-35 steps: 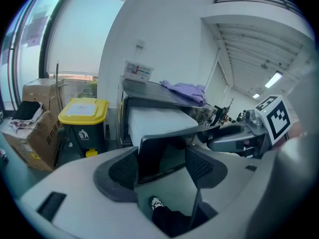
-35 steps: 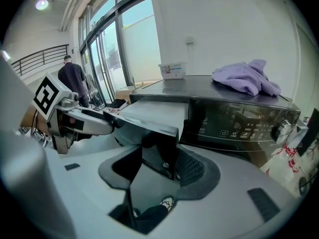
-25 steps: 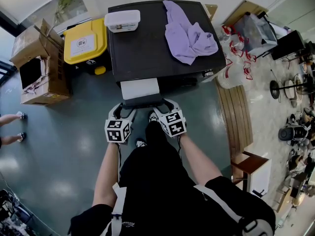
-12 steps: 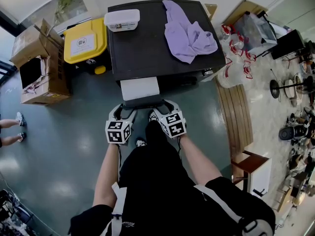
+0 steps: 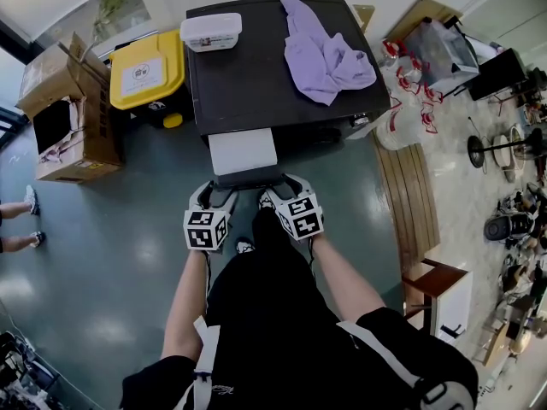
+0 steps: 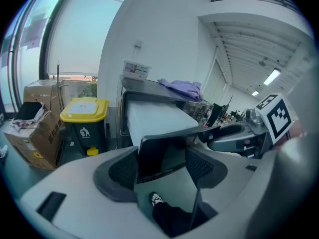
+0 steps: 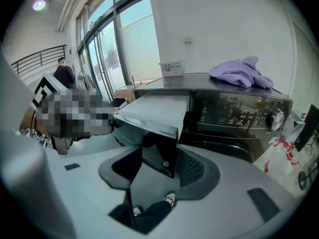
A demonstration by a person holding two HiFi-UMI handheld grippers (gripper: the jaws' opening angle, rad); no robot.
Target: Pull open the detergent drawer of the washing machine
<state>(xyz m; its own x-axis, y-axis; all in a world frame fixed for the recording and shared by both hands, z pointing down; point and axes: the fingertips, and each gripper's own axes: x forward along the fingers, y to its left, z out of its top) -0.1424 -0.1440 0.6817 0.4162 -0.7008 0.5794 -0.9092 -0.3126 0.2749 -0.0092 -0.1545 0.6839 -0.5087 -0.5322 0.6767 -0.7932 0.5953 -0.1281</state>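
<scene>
The dark washing machine (image 5: 256, 84) stands ahead of me with its detergent drawer (image 5: 244, 152) pulled out toward me, white top showing. The drawer's dark front panel (image 5: 248, 178) spans between my two grippers. My left gripper (image 5: 215, 196) holds the panel's left end, which fills the gap between the pads in the left gripper view (image 6: 162, 156). My right gripper (image 5: 278, 193) holds the right end; in the right gripper view the panel's corner (image 7: 159, 156) sits between the ribbed pads, below the white drawer top (image 7: 159, 111).
A purple cloth (image 5: 325, 49) and a white lidded box (image 5: 211, 32) lie on the machine. A yellow-lidded bin (image 5: 147, 71) and cardboard boxes (image 5: 64, 118) stand at its left, a wooden bench (image 5: 410, 203) and clutter at its right. Someone's feet (image 5: 17, 220) show at the left edge.
Both grippers stay at the drawer's front. The white drawer top looks very slightly longer. The feet at the left edge have shifted.
</scene>
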